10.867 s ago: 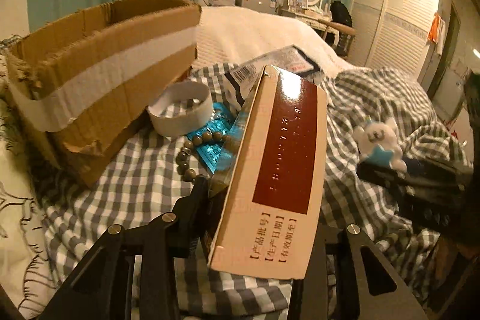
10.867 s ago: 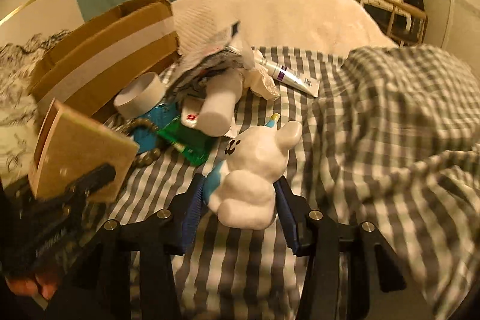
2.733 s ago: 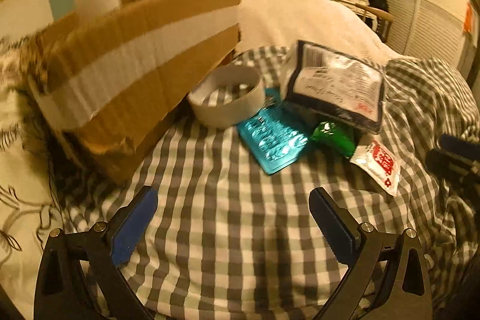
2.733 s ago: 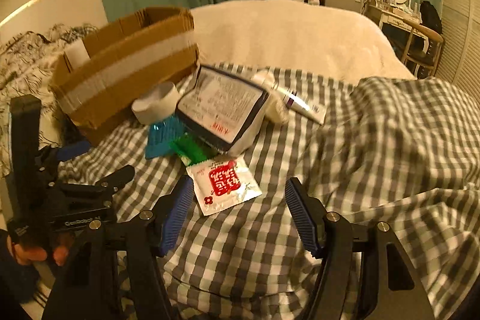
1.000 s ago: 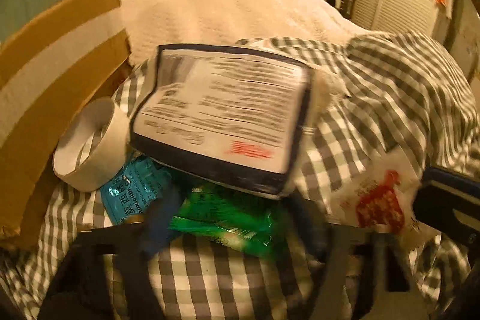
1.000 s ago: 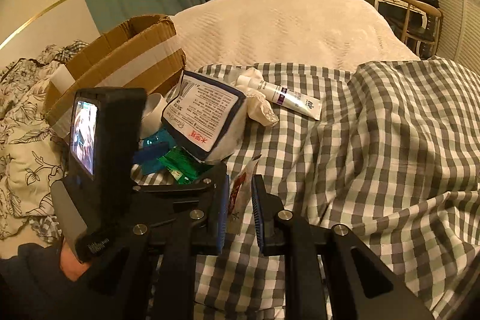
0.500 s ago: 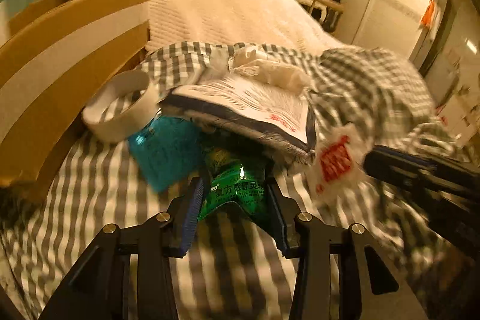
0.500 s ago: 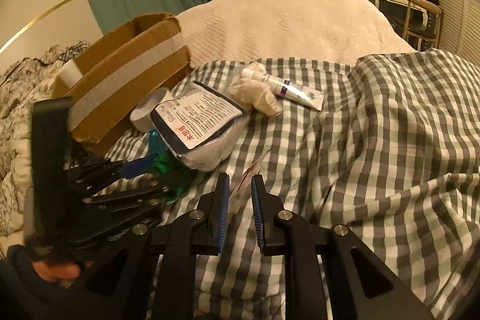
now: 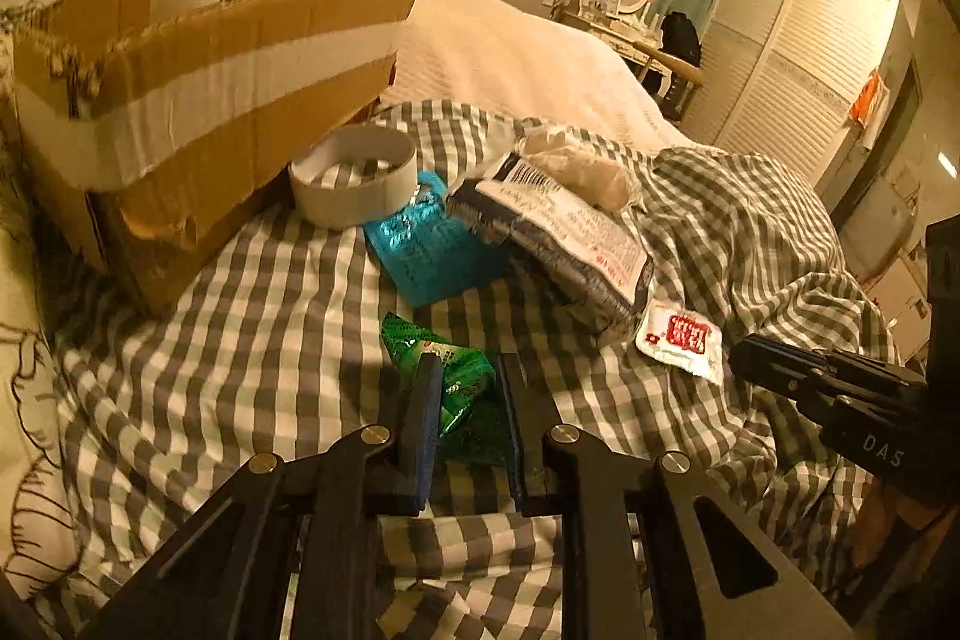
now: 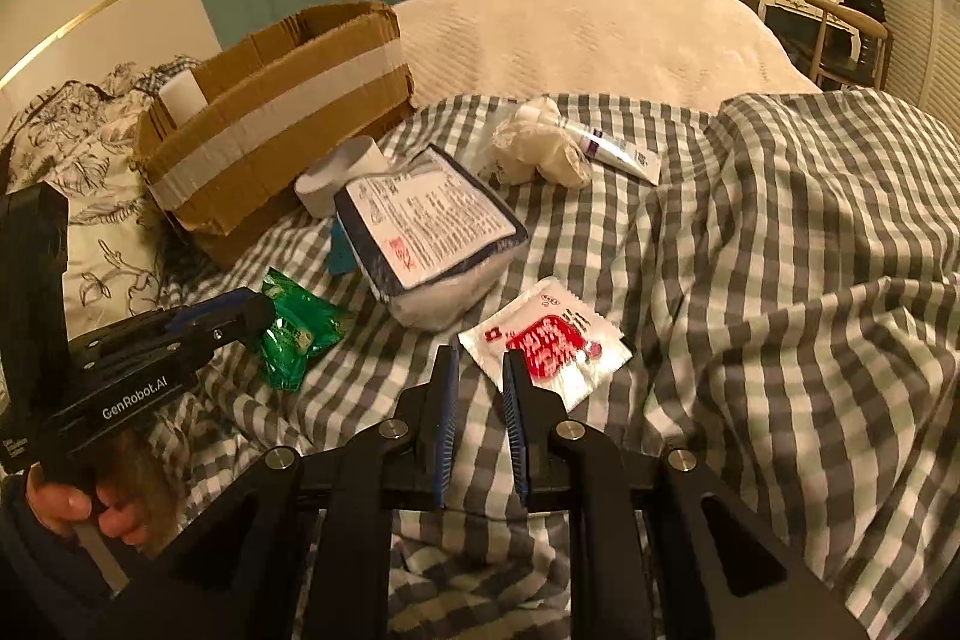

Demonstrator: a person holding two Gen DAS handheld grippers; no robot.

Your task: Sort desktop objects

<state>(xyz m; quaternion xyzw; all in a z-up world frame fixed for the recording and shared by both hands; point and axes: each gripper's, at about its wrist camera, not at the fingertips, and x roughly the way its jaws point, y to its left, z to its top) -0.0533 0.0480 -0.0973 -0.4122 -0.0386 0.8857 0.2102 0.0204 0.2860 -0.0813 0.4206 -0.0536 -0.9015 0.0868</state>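
The left gripper, jaws closing on the green packet, pinches something light, crinkly and slippery, best gripped mid-body; the right gripper is nearly shut, empty.

Dim amber light, fisheye-warped edges, seemingly sharp

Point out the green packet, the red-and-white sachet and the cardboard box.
green packet (image 9: pixel 462 376): left wrist view, on its crinkled front between the fingers.
red-and-white sachet (image 10: pixel 549 343): right wrist view, on its red printed middle.
cardboard box (image 10: pixel 288 106): right wrist view, on the taped front wall.
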